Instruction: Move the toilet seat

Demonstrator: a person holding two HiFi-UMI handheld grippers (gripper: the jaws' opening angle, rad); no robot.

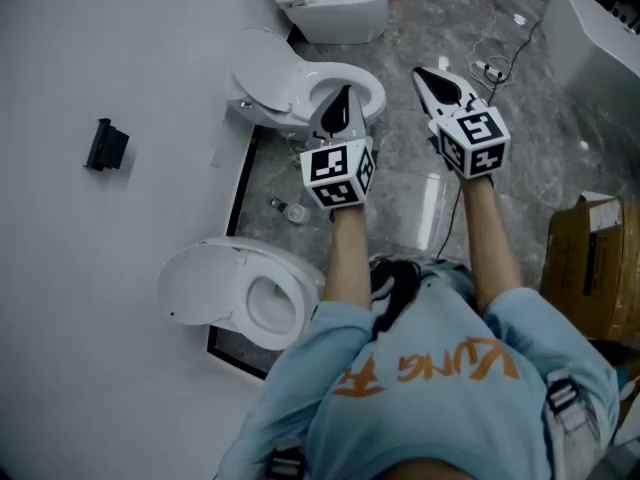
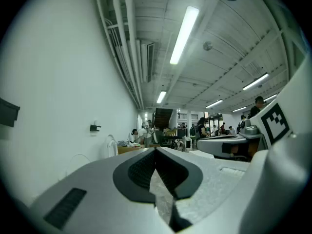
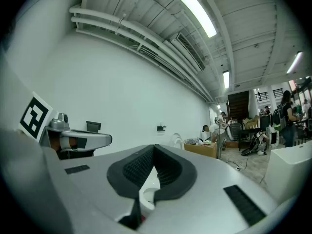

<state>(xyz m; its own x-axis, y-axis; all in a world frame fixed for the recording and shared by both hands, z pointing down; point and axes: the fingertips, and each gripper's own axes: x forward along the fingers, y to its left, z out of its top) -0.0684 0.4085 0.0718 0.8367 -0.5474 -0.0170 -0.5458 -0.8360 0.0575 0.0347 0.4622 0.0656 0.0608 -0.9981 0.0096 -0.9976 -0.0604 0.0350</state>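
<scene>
Holding nothing, both tongs are clenched: the left gripper (image 1: 342, 106) and the right gripper (image 1: 428, 80) point level, side by side, high over the floor (image 1: 540, 118). The toilet seat (image 1: 372, 90) appears to lie down on the middle toilet (image 1: 262, 76) by the wall (image 1: 120, 58), below the left gripper and untouched. Lower both tools, part the jaws before contact, take the seat at its front edge, and raise it slowly to spare the hinge.
</scene>
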